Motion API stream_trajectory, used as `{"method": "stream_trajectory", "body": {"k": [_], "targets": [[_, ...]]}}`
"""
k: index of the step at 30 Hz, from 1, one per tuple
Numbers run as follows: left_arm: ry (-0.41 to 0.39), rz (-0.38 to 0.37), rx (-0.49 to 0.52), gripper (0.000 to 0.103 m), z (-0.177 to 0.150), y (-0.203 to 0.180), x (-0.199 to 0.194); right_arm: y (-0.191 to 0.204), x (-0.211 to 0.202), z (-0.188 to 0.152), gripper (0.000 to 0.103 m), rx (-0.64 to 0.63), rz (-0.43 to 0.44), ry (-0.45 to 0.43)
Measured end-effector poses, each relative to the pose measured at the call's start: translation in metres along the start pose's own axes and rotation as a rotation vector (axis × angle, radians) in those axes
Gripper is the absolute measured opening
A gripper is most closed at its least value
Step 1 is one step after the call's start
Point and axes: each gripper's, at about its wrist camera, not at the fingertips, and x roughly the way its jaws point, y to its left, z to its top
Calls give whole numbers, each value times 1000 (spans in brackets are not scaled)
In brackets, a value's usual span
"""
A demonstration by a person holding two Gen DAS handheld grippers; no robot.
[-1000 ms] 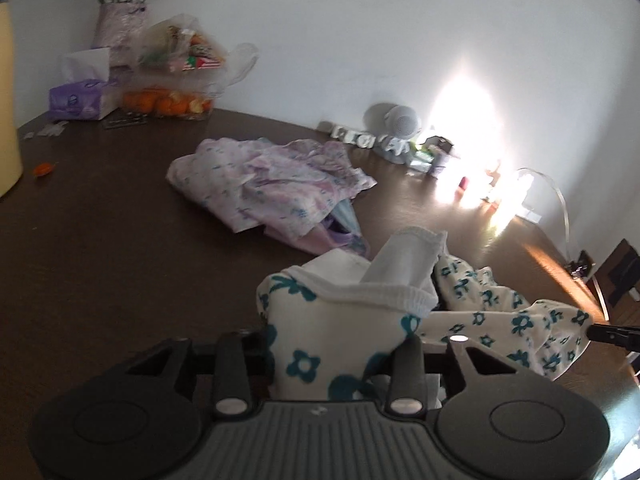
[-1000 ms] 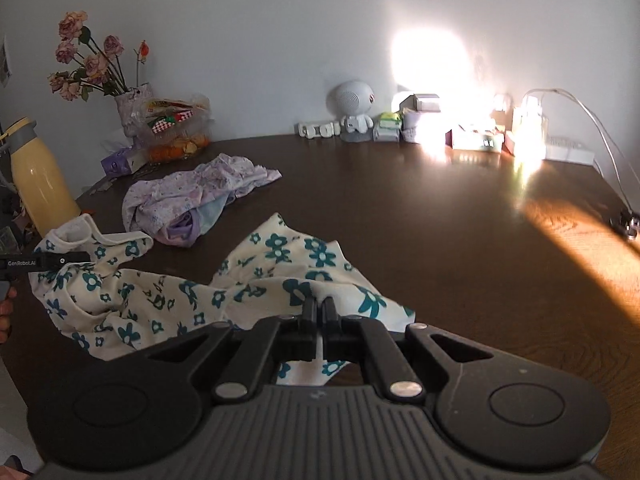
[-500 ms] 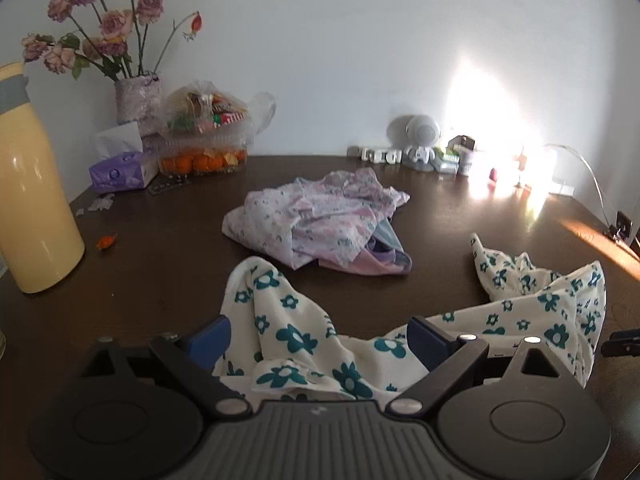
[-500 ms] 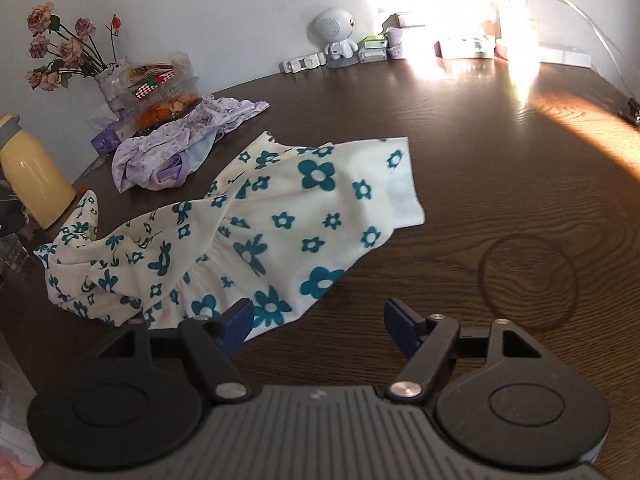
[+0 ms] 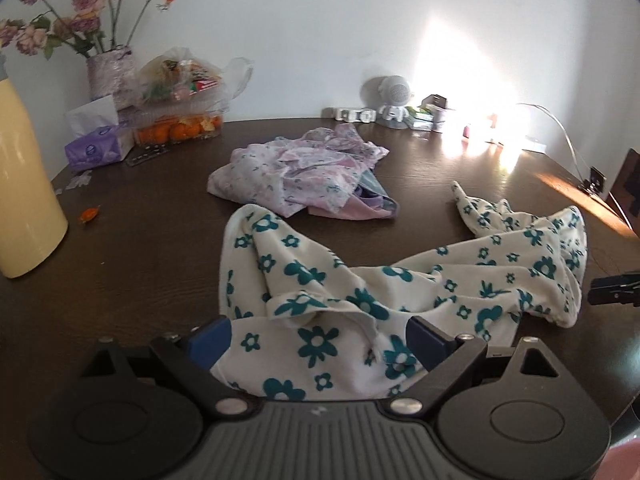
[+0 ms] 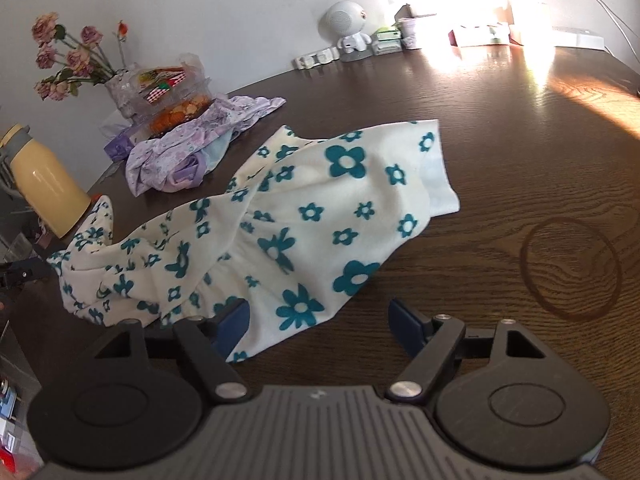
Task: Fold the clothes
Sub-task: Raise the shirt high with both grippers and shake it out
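A second ago we had both grippers pinched on the floral garment point(image 5: 360, 280); now the left gripper point(image 5: 318, 340) and right gripper point(image 6: 318, 320) gape wide, holding nothing, and the cloth lies rumpled on the dark table point(image 6: 520, 160). Left to right behind it: yellow bottle point(image 5: 24, 184), tissue box point(image 5: 96, 148), purple garment pile point(image 5: 304, 172) (nothing blocks the cloth).
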Motion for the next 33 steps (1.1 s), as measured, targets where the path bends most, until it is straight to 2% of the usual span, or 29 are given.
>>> {"method": "stream_trajectory", "body": {"k": [3, 5, 8, 11, 12, 13, 14, 15, 16, 18, 24, 29, 33], "targets": [[8, 3, 55, 93, 4, -18, 11, 27, -1, -7, 78, -107, 13, 7], [17, 21, 58, 91, 8, -24, 23, 47, 4, -14, 78, -194, -3, 3], [33, 46, 48, 82, 11, -27, 38, 69, 14, -21, 78, -293, -30, -4], [46, 44, 49, 61, 11, -28, 47, 84, 24, -24, 74, -380, -78, -11], [43, 34, 42, 50, 10, -27, 46, 87, 26, -24, 63, -403, -94, -21], [40, 24, 35, 38, 10, -25, 46, 90, 28, -24, 47, -425, -108, -31], [30, 13, 23, 32, 11, -23, 44, 92, 29, -23, 37, -436, -114, -40], [21, 2, 11, 24, 11, -20, 42, 92, 28, -21, 18, -441, -118, -50], [12, -8, 0, 15, 12, -18, 39, 92, 25, -18, 8, -441, -118, -64], [-13, -7, -6, 8, 16, -16, 34, 91, 19, -12, 5, -449, -119, -100], [-115, -8, 11, 6, 49, -20, 18, 91, -6, 25, 3, -495, -173, -217], [-240, 17, 34, 6, 104, -32, -1, 96, -38, 73, 3, -518, -216, -339], [-347, 12, 62, 5, 145, -52, -28, 86, -74, 116, 3, -449, -241, -422]]}}
